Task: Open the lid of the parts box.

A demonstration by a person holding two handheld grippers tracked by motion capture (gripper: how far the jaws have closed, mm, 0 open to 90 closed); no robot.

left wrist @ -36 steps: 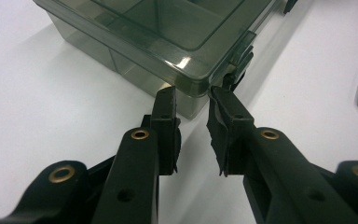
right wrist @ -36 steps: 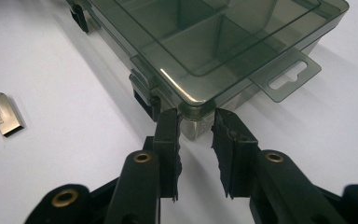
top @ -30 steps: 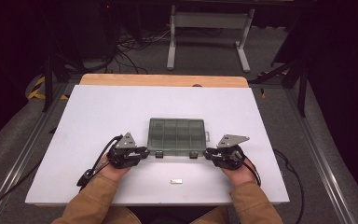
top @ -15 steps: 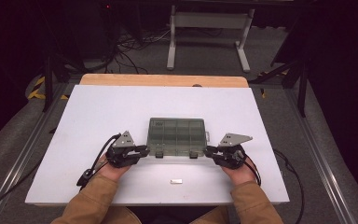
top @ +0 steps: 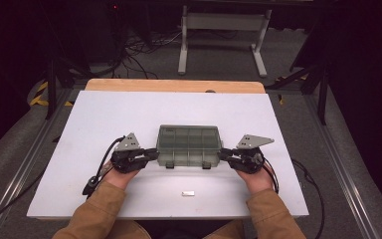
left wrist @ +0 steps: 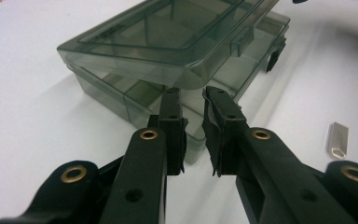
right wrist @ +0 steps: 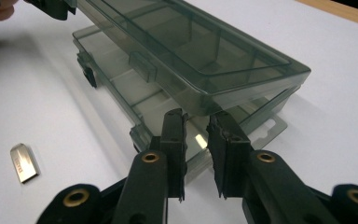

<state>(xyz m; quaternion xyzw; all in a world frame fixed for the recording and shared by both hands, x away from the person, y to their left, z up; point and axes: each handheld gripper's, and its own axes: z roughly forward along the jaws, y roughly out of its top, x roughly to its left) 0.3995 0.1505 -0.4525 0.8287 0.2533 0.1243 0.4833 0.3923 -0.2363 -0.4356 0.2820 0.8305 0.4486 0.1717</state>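
Note:
A smoky clear compartment box (top: 189, 144) lies mid-table with its lid (left wrist: 168, 28) raised a little off the base (left wrist: 116, 91). My left gripper (top: 154, 153) is at the box's left end. Its jaws have just closed a little further, leaving a narrow gap with nothing between them, and its tips (left wrist: 191, 93) reach under the lid's corner. My right gripper (top: 223, 154) mirrors this at the right end: its tips (right wrist: 198, 116) sit under the lid (right wrist: 191, 46) edge above the base (right wrist: 121, 79), slightly apart and gripping nothing.
A small silver metal piece (top: 188, 193) lies on the white table (top: 104, 114) in front of the box, also seen as the metal piece (left wrist: 338, 140) and the metal piece (right wrist: 23, 162). A wooden strip (top: 174, 85) runs along the far edge. Cables and a stand crowd the floor beyond.

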